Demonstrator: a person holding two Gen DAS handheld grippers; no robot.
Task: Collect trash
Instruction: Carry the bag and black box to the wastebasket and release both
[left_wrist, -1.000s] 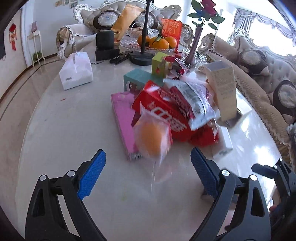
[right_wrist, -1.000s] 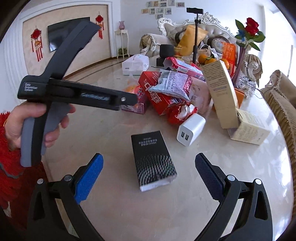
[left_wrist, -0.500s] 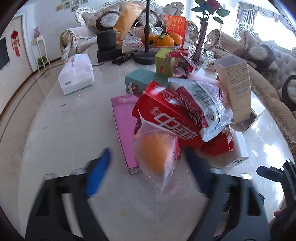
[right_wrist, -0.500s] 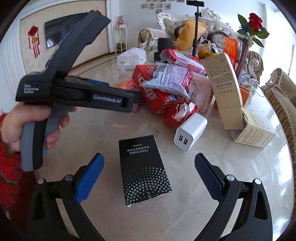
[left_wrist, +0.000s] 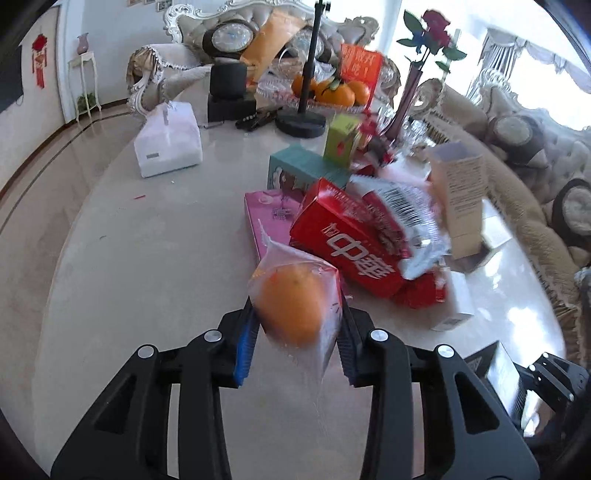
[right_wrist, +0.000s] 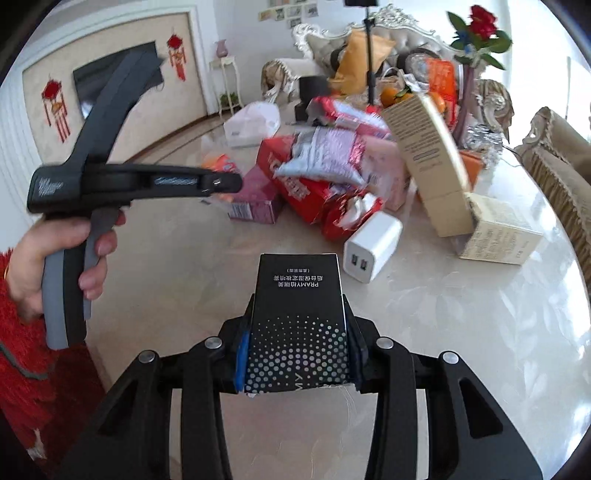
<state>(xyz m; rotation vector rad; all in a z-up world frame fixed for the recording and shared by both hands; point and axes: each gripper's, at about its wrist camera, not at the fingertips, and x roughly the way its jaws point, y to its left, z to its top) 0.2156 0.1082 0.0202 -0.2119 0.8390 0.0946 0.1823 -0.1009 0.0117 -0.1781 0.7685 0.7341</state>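
My left gripper (left_wrist: 295, 343) is shut on a clear plastic bag with an orange thing inside (left_wrist: 295, 302), at the near edge of a trash pile. The pile holds a red carton (left_wrist: 351, 251), a pink box (left_wrist: 266, 218), a silver wrapper (left_wrist: 410, 210) and a tall beige box (left_wrist: 461, 199). My right gripper (right_wrist: 297, 354) is shut on a black dotted box (right_wrist: 299, 317) over the marble table (right_wrist: 461, 332). The left gripper seen from the side (right_wrist: 122, 184) is held by a hand in a red sleeve.
A white charger block (right_wrist: 371, 245) and a lying beige box (right_wrist: 502, 240) sit near the pile. A white tissue bag (left_wrist: 168, 144), a fruit dish with oranges (left_wrist: 325, 92), a tripod base (left_wrist: 301, 122) and a rose vase (left_wrist: 410, 99) stand further back. Sofas line the far and right sides.
Both grippers went from open to shut: the left closed on the bagged orange thing, the right moved in and closed on the black box.
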